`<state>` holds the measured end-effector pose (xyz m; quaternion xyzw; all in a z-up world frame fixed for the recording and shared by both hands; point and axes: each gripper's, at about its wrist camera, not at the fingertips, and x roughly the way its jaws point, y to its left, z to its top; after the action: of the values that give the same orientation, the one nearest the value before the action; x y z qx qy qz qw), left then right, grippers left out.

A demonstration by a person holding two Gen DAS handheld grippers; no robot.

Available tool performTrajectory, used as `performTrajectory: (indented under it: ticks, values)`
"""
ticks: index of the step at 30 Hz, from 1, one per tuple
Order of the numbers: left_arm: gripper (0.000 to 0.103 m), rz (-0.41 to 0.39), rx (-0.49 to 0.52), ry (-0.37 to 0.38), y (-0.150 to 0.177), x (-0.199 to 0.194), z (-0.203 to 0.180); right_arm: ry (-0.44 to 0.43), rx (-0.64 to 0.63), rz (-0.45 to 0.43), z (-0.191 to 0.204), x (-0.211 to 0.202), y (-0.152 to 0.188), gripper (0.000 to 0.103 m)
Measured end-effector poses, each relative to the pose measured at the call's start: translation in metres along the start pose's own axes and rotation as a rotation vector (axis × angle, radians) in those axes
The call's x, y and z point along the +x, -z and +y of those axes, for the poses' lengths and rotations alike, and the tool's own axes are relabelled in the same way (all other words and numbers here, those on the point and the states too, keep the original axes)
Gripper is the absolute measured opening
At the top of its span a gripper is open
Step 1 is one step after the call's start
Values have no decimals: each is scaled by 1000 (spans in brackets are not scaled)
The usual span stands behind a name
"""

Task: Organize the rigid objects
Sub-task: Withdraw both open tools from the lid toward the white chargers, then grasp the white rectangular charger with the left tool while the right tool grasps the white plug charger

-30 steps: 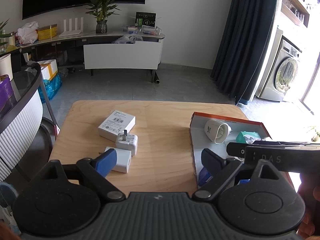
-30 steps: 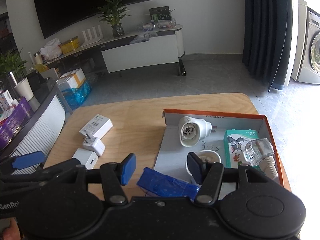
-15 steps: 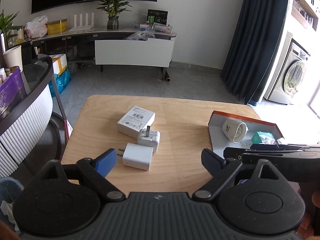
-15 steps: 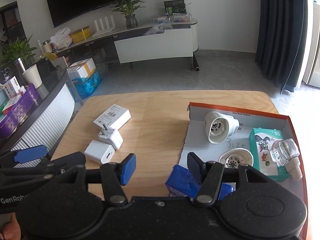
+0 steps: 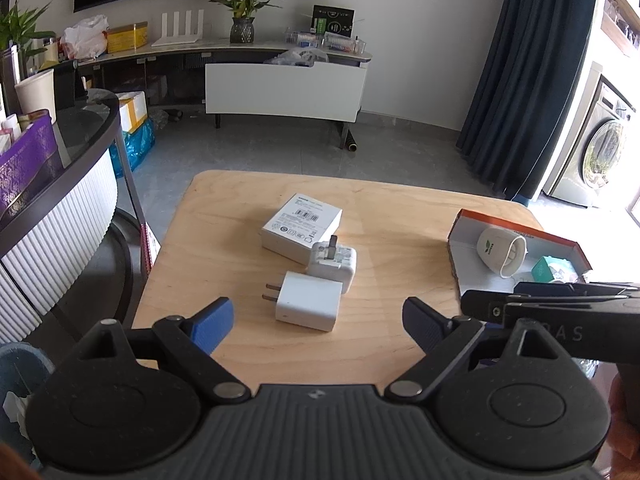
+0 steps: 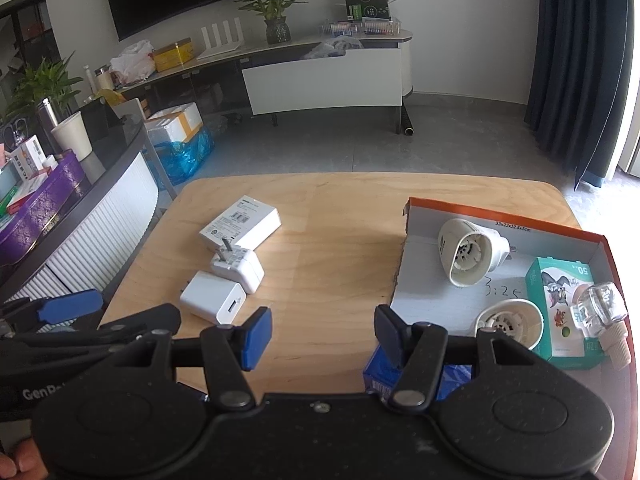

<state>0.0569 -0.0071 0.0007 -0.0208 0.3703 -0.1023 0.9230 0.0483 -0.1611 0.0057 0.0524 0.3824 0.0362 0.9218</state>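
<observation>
On the wooden table (image 5: 372,216), left of the orange-rimmed cardboard box (image 6: 448,304), three white things lie close together. Farthest from the cameras is a flat white carton (image 5: 302,222) with a printed label on top. Just nearer sits a rounded white plug adapter (image 5: 333,261) with its prongs pointing up, touching or almost touching the carton. Nearest is a squarer white USB charger (image 5: 310,307), lying flat, its two prongs pointing left in the left wrist view and its port facing the right wrist camera.

Bare wood stretches between this cluster and the box, and more lies between the charger and the table's near edge. The table's rounded far-left corner is well apart from the carton.

Inside the box, a white lamp socket (image 6: 466,256) lies on its side near the far wall, and a second white socket (image 6: 510,326) stands mouth up nearer the camera. Right of them lie a teal card pack (image 6: 562,312) with a cartoon print and a clear glass-like bulb (image 6: 604,312) on top of it. A blue plastic case (image 6: 384,376) sits at the box's near left corner, partly hidden behind the right gripper (image 6: 322,332).

Both grippers hover over the near part of the table. The left gripper (image 5: 318,322) has its fingers spread wide with nothing between them, the charger just ahead. The right gripper's fingers stand moderately apart, also holding nothing.

Left of the table stands a curved, white-slatted counter (image 5: 52,236).
</observation>
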Motion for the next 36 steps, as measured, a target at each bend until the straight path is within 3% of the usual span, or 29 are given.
performTrajectory:
  ticks: [16,20,21,25,30,36]
  values:
    - [93,112,62,-21,2,71,12,-11,12,22,-4,20,4,69]
    - [86,125,64,-20,2,86,15,-13,10,23,-4,23,5,69]
    - [86,117,72,-22,2,87,14,-14,11,25,-4,25,5,69]
    - [67,90,97,-1,0,85,16,-24,8,35,-1,33,4,69]
    - [66,84,75,-13,4,76,29,-60,-10,38,9,45,-1,70]
    - [66,60,35,-63,3,63,48,-139,6,38,30,69,-12,77]
